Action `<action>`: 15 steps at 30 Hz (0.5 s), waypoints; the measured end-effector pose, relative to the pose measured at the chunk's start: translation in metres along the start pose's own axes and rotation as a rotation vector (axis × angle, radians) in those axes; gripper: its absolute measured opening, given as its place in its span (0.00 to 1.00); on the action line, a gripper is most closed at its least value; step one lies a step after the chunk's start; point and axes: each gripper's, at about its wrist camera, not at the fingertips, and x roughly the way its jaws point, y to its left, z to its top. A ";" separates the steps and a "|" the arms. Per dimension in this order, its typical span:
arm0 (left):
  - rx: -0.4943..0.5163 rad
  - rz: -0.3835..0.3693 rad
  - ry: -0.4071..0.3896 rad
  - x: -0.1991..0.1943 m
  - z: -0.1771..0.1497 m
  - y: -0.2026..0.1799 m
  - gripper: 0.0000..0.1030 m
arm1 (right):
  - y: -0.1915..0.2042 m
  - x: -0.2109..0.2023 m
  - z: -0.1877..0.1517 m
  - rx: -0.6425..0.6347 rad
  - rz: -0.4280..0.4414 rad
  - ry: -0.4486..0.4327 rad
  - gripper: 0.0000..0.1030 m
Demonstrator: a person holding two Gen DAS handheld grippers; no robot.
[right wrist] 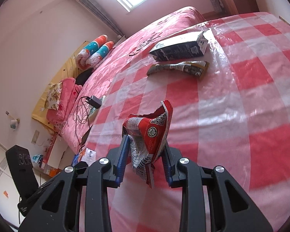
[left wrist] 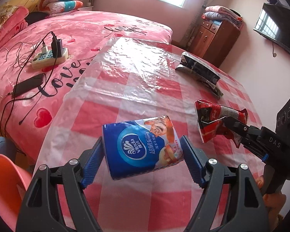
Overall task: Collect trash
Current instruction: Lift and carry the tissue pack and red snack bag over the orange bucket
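Vinda "Ultra Strong" tissue pack (left wrist: 143,147)

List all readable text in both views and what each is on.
"Vinda", "Ultra Strong", plus Chinese print: blue tissue pack between the left gripper jaws.
"DAS": body of the right gripper.
"Love", "lover", script partly cut off: pink bedspread.
Red snack wrapper in the right jaws: QR code and round seal, print too small to read.
Dark carton and crumpled wrapper: print too blurred.
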 end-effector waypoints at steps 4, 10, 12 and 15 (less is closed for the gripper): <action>0.002 -0.009 0.002 -0.009 -0.009 0.005 0.76 | 0.008 -0.008 -0.012 -0.016 -0.001 0.007 0.33; -0.010 -0.014 -0.006 -0.025 -0.018 0.016 0.76 | 0.019 -0.018 -0.031 -0.027 0.004 0.020 0.33; -0.009 -0.009 -0.016 -0.032 -0.020 0.020 0.76 | 0.021 -0.020 -0.034 -0.024 0.012 0.026 0.33; -0.012 0.000 -0.029 -0.040 -0.022 0.025 0.76 | 0.029 -0.022 -0.040 -0.030 0.024 0.035 0.33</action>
